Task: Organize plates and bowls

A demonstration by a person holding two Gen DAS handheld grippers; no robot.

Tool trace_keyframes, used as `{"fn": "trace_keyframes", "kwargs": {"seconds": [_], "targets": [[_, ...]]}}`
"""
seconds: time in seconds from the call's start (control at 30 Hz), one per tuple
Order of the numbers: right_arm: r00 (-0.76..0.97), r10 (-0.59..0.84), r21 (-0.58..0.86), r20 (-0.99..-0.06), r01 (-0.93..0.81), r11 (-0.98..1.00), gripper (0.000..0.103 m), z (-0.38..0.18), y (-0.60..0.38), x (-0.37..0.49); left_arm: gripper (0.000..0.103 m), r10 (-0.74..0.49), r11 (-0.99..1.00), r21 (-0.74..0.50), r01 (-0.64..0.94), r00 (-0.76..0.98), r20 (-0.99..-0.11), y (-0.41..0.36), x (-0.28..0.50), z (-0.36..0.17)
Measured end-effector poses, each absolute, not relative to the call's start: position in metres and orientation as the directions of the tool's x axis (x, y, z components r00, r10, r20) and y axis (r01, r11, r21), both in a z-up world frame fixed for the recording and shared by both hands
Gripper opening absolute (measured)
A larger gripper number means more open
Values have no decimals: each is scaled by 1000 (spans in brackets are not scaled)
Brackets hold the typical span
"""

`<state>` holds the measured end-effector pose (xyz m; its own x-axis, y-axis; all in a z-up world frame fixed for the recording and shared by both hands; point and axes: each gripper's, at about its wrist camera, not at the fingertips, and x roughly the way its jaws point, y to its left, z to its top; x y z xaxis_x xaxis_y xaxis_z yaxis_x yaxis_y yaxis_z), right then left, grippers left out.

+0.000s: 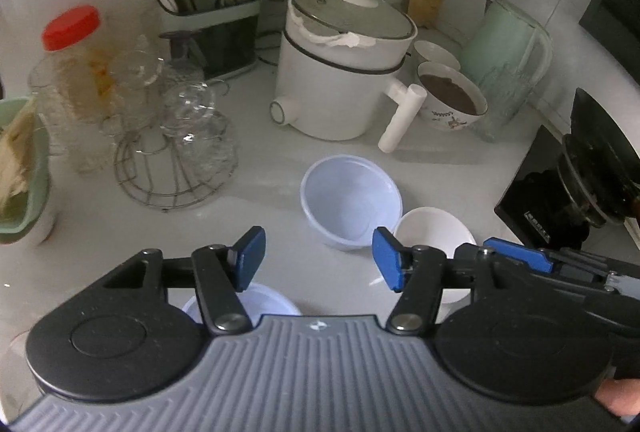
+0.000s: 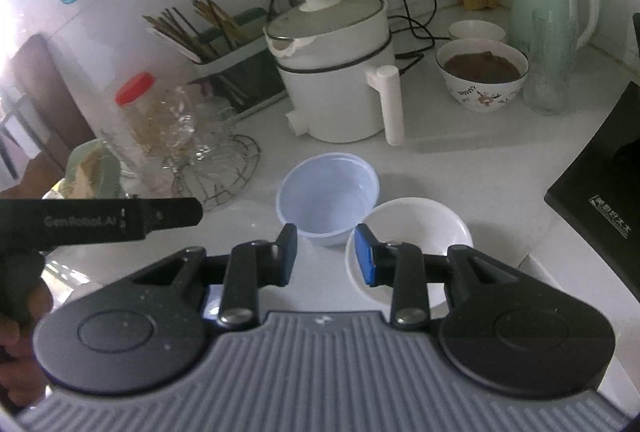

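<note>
With both the left tool and right tool spread and empty, the white bowl touching the blue bowl at its 4 o'clock may knock it when grasped.

My left black two-finger gripper with blue pads hangs with its jaws spread wide and nothing between them. My right black two-finger gripper with blue pads is level beside it, jaws parted as well and empty. In each wrist view the other gripper's body reaches in from the side, so the two sit close together.
</note>
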<state>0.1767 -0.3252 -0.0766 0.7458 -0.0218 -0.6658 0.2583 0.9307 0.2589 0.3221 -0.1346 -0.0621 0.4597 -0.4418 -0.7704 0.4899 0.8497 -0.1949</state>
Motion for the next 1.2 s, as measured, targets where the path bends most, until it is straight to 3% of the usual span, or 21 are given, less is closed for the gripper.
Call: {"fn": "trace_keyframes", "kwargs": {"seconds": [0.57,1.2], "targets": [[719,-41,267,-694,310,913,35,-106,-371,233,65,-421,832,-182,524,383,-822,-187,382,-105],[652,-16,279,-758,348,895,35,-150,-389,296,64,-430,835,-280,474,244,-869,-200,443,-161]]}}
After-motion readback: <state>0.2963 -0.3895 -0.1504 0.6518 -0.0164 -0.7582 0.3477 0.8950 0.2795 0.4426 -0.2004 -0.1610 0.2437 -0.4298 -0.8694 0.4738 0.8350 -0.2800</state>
